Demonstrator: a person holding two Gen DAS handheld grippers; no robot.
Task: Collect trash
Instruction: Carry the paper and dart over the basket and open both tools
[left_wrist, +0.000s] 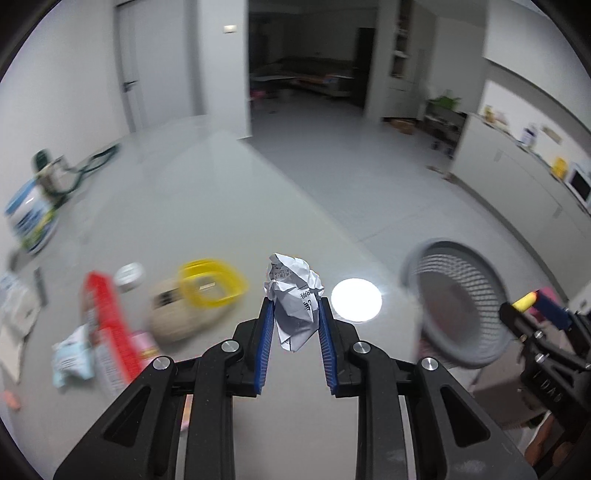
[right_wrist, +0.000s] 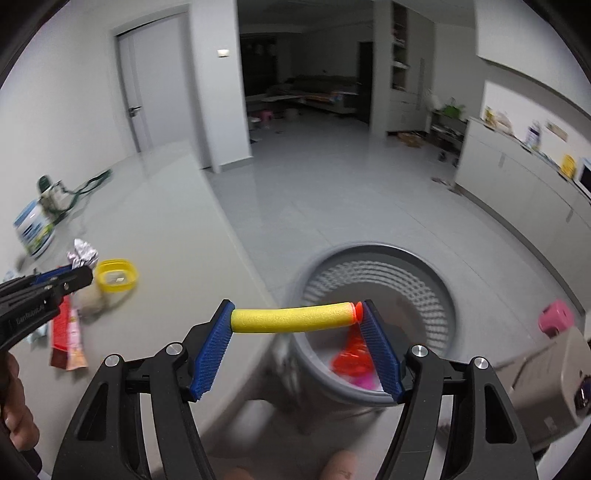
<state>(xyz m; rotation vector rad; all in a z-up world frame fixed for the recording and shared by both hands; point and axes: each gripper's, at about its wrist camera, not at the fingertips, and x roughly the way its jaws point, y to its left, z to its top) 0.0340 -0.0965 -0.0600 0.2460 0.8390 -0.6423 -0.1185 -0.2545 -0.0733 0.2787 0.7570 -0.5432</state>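
- The left hand-held gripper (left_wrist: 295, 314) pinches a crumpled paper ball (left_wrist: 295, 295) between its blue pads; dark print runs over the paper, too creased to read.
- The right hand-held gripper (right_wrist: 297, 314) clamps a yellow foam dart (right_wrist: 291, 316) endwise, its orange tip (right_wrist: 357, 312) against the right pad and its blunt end against the left one.
- On the left hand-held gripper's black body, seen from the right wrist, pale lettering shows but is too small to read.
- A grey mesh bin (right_wrist: 384, 295) stands on the floor just off the table's (right_wrist: 177, 258) edge, directly below the dart; red and pink scraps (right_wrist: 354, 362) lie inside it.
- The table edge runs diagonally from the far room toward the bin, with open tiled floor (right_wrist: 332, 192) beyond it.
- Still lying on the table, at the left: a yellow container (left_wrist: 210, 282), a red packet (left_wrist: 107, 325) with blurred printing, a pale blue wrapper (left_wrist: 72, 354) and a round beige thing (left_wrist: 177, 314).
- A bright ceiling-light reflection (left_wrist: 356, 299) sits on bare tabletop between the paper ball and the bin.
- A pink stool (right_wrist: 556, 317) stands on the floor right of the bin.
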